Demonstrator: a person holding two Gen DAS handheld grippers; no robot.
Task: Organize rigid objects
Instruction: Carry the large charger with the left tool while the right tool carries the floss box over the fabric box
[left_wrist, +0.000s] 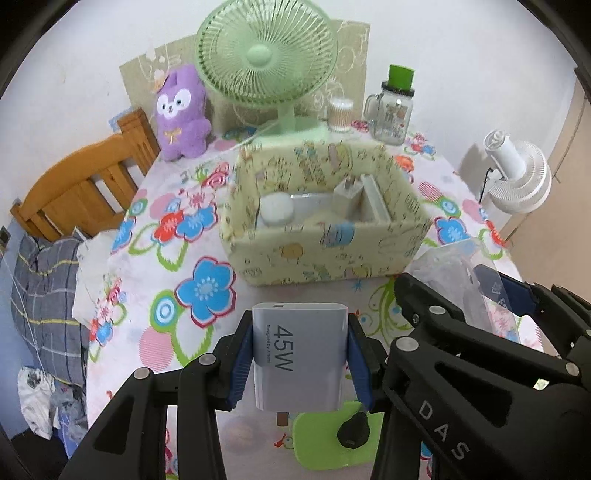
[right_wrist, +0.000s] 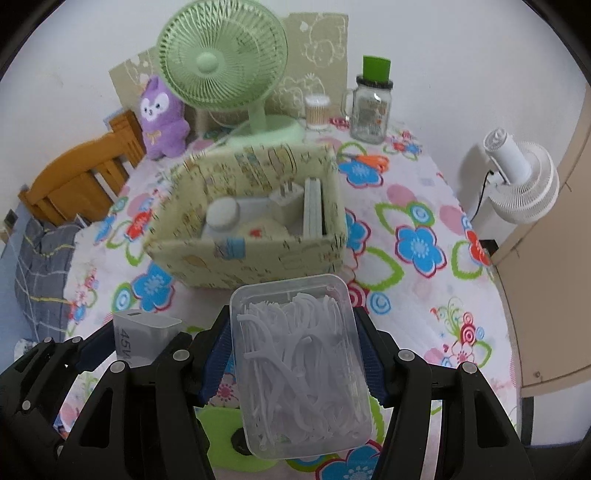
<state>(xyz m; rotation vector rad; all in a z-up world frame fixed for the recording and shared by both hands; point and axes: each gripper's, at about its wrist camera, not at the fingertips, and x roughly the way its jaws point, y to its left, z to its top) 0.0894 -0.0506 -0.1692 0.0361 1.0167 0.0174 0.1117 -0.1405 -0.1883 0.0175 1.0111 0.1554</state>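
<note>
My left gripper (left_wrist: 300, 354) is shut on a grey 45W charger (left_wrist: 300, 354) and holds it above the table, in front of the yellow patterned storage box (left_wrist: 325, 258). My right gripper (right_wrist: 297, 354) is shut on a clear plastic box of white floss picks (right_wrist: 297, 365), also held in front of the storage box (right_wrist: 243, 262). The storage box holds a white jar, a white plug and flat items. The charger and left gripper show at the lower left of the right wrist view (right_wrist: 140, 336). The floss box shows at the right of the left wrist view (left_wrist: 454, 269).
A green fan (left_wrist: 266, 55), purple plush (left_wrist: 181, 110), glass jar with green lid (left_wrist: 393, 107) and cotton swab tub (left_wrist: 340, 114) stand behind the storage box. A white fan (right_wrist: 517, 181) is at the right. A wooden chair (left_wrist: 74, 184) is at the left. A green pad (left_wrist: 332, 439) lies below the grippers.
</note>
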